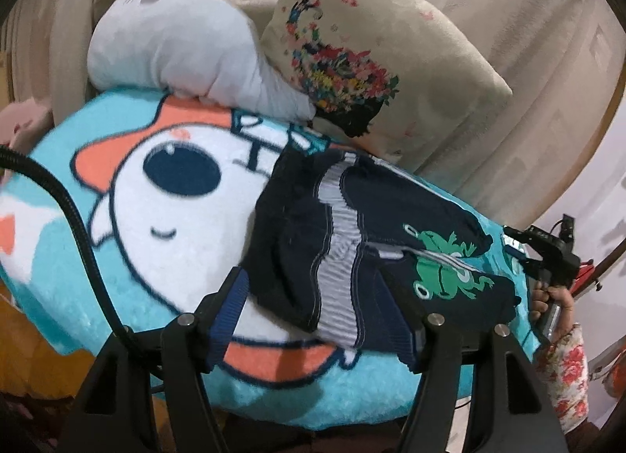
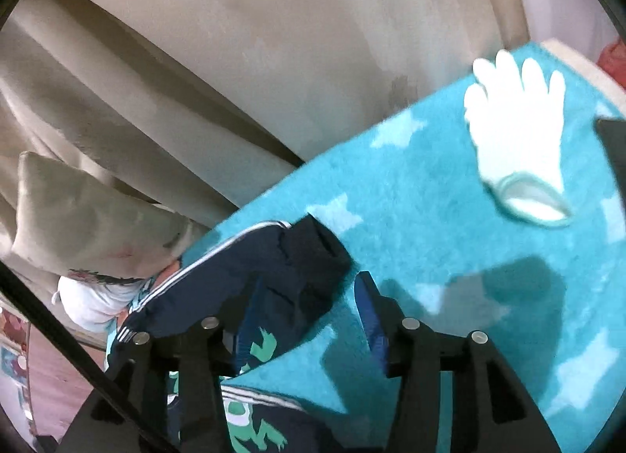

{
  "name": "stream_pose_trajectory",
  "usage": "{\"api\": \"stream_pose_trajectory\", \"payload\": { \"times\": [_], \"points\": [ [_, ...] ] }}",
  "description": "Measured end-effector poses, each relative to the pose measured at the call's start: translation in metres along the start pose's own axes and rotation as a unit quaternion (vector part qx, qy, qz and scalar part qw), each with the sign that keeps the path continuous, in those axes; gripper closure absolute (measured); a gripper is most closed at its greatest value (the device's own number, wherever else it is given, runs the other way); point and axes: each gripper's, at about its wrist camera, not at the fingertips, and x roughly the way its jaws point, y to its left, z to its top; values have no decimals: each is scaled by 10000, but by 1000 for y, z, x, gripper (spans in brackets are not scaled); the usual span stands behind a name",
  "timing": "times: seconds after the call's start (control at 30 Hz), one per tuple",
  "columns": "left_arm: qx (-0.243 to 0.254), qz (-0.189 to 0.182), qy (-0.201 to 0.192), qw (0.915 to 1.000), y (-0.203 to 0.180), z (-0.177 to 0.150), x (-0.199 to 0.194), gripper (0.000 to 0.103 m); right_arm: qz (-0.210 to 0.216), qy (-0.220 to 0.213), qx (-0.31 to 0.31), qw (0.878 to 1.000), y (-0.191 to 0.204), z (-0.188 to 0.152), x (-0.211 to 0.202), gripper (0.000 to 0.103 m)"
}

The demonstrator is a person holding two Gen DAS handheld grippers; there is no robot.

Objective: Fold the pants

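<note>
Small navy pants point(image 1: 305, 226) with green frog prints and striped inner seams lie crumpled on a turquoise cartoon blanket point(image 1: 117, 277). My left gripper point(image 1: 313, 284) is open, its fingers standing wide either side of the near edge of the pants, with fabric lying loose between them. In the right wrist view, my right gripper point(image 2: 309, 296) is open over the end of a pants point(image 2: 297, 257) leg. Its left finger is over navy cloth and its right finger over the blanket point(image 2: 450, 218). From the left wrist view the right gripper point(image 1: 516, 245) shows at the pants' right end, held by a hand point(image 1: 547, 296).
A grey plush toy point(image 1: 176, 46) and a beige flower-printed cushion point(image 1: 371, 61) lean on the beige sofa back behind the blanket. A black cable point(image 1: 78, 226) crosses the left side. A white glove print point(image 2: 516, 139) marks the blanket beyond the right gripper.
</note>
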Motion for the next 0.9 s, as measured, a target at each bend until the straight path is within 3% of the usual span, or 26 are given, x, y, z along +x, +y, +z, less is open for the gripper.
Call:
{"api": "stream_pose_trajectory", "payload": {
  "times": [0.1, 0.27, 0.4, 0.53, 0.7, 0.9],
  "points": [
    [403, -41, -21, 9992, -16, 27, 7, 36, -113, -61, -463, 9988, 12, 5, -10, 51],
    [1312, -126, 99, 9912, -55, 86, 51, 30, -93, 182, -1669, 9858, 48, 6, -3, 38],
    [1556, -360, 681, 9848, -72, 114, 112, 30, -179, 462, -2717, 9611, 89, 8, 23, 37],
    [1754, -302, 1292, 9755, -78, 124, 176, 30, -254, 675, -3523, 9331, 124, 13, 59, 37],
    [2145, -151, 1620, 9631, -78, 133, 217, 30, -224, 1225, -4148, 9014, 152, 16, 114, 37],
    [2364, -185, 2093, 9487, -70, 125, 258, 30, -140, 1831, -4542, 8718, 164, 8, 174, 37]
  ]
}}
